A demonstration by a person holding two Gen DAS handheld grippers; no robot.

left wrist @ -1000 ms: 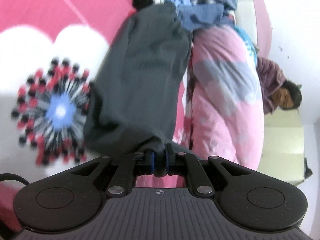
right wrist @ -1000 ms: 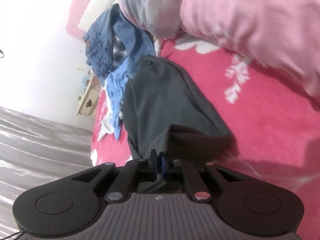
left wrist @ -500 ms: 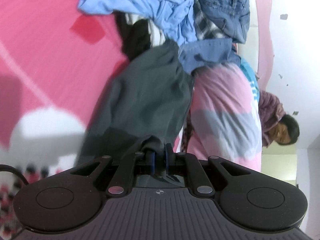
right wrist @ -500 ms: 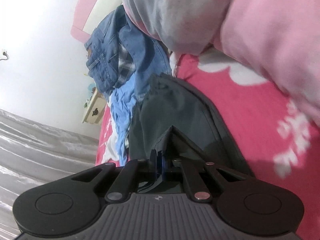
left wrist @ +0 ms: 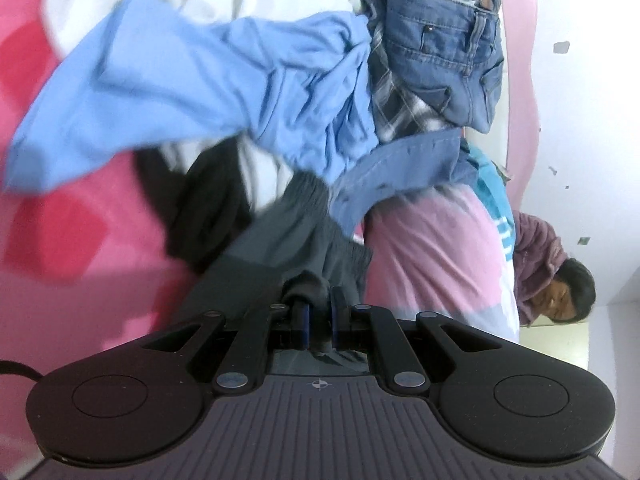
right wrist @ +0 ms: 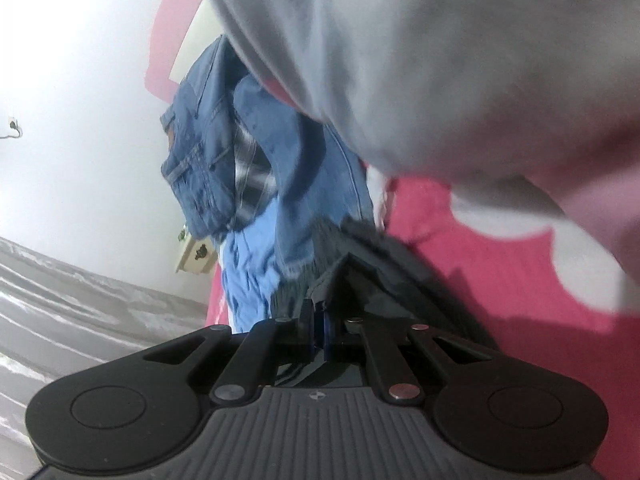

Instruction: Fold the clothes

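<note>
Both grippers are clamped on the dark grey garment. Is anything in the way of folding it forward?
Yes. The grey garment runs straight into the clothes pile: a light blue shirt and denim strip overlap its far end.

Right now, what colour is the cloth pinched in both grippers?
Dark grey garment, clamped by the left gripper and right gripper; clearest in the left wrist view.

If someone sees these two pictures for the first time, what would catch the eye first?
Probably the light blue shirt sprawled across the heap of clothes, with the jeans piled beyond it on the pink bedcover. Next, the dark grey garment close to the cameras, pinched by both the left gripper and the right gripper.
</note>
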